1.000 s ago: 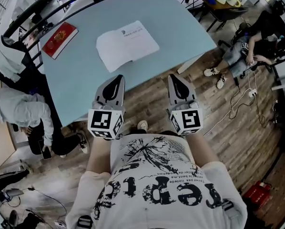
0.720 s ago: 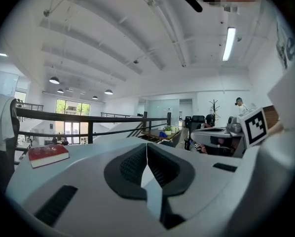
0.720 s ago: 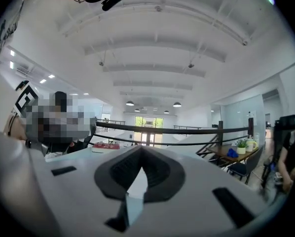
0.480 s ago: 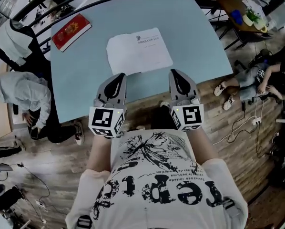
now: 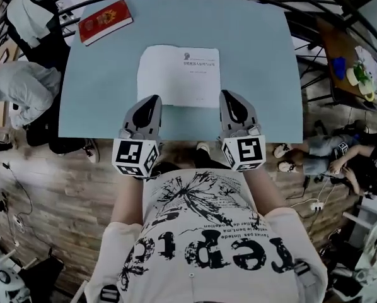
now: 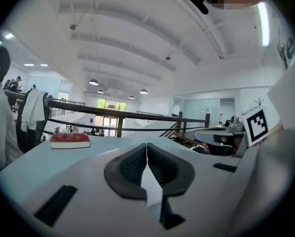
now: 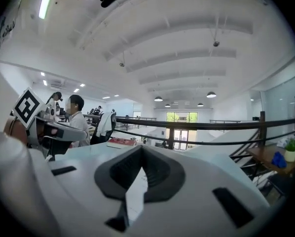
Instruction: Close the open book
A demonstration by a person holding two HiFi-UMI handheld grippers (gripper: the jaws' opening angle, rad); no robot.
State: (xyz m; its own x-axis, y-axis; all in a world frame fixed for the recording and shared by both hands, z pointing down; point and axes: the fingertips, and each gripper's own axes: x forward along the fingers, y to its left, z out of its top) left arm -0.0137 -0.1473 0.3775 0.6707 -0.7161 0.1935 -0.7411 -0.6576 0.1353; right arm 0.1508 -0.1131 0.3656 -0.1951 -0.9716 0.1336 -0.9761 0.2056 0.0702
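your left gripper (image 5: pixel 152 101) and right gripper (image 5: pixel 228 96) both have their jaws pressed together, with nothing in them. the open book (image 5: pixel 179 74) lies flat on the tabletop (image 5: pixel 258 55) just ahead, between them, one near corner by each tip.

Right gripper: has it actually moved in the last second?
Yes. The right gripper was over the wooden floor at the edge of the table; now its tip is over the table, at the near right corner of the open book.

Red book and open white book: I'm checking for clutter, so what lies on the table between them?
Nothing: only bare blue table separates the red book from the open white book, as the head view shows.
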